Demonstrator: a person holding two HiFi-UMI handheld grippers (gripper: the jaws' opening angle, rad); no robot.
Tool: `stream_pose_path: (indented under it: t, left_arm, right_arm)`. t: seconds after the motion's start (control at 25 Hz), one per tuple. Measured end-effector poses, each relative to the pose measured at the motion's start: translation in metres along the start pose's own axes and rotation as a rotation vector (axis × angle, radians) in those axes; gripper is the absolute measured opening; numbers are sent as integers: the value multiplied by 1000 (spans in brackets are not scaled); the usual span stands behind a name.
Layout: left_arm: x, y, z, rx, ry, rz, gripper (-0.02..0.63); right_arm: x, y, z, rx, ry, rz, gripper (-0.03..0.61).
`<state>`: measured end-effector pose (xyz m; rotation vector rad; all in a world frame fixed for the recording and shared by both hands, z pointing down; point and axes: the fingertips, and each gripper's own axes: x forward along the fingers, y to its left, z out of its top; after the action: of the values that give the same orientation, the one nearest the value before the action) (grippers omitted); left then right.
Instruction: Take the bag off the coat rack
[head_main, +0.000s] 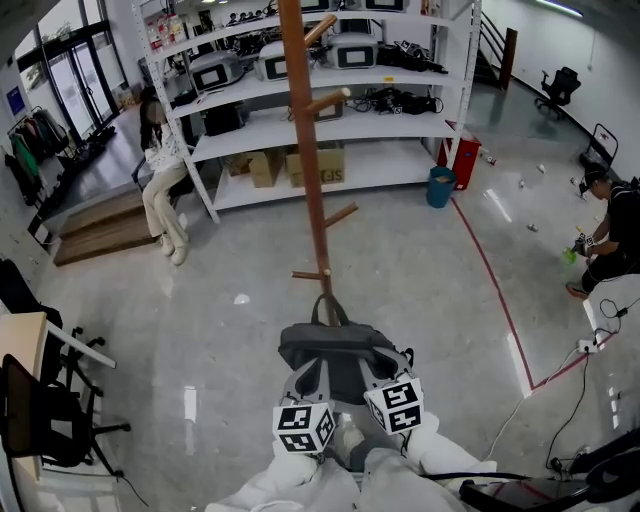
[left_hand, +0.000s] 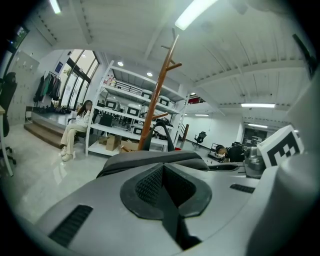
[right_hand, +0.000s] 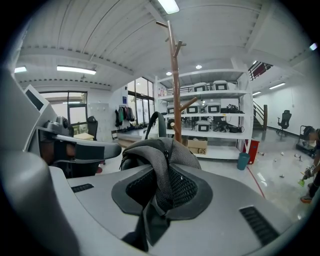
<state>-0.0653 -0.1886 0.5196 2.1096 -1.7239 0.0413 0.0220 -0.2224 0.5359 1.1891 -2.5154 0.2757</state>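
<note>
Nearest, my right tongs pinch a fold of the grey bag; my left tongs close on its near edge. I take its weight, likely to slacken the strap at the coat rack peg.

Light: bright, ceiling tubes above the right gripper
Glare: floor left of it
Edges: bowed, dark corners

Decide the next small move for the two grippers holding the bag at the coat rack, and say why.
Probably draw the bag back toward the person, both grips kept. The right gripper pinches its fabric, the left gripper is shut on its edge, and its handle stands upright close to the coat rack, seemingly just below the low peg.
</note>
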Motion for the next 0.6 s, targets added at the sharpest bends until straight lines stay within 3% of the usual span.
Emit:
stream_pose_path:
  t: [0.6]
  left_arm:
    - [-52, 7, 0, 38, -27, -87, 2]
  right_arm:
    - [-32, 38, 12, 34, -41, -111, 71]
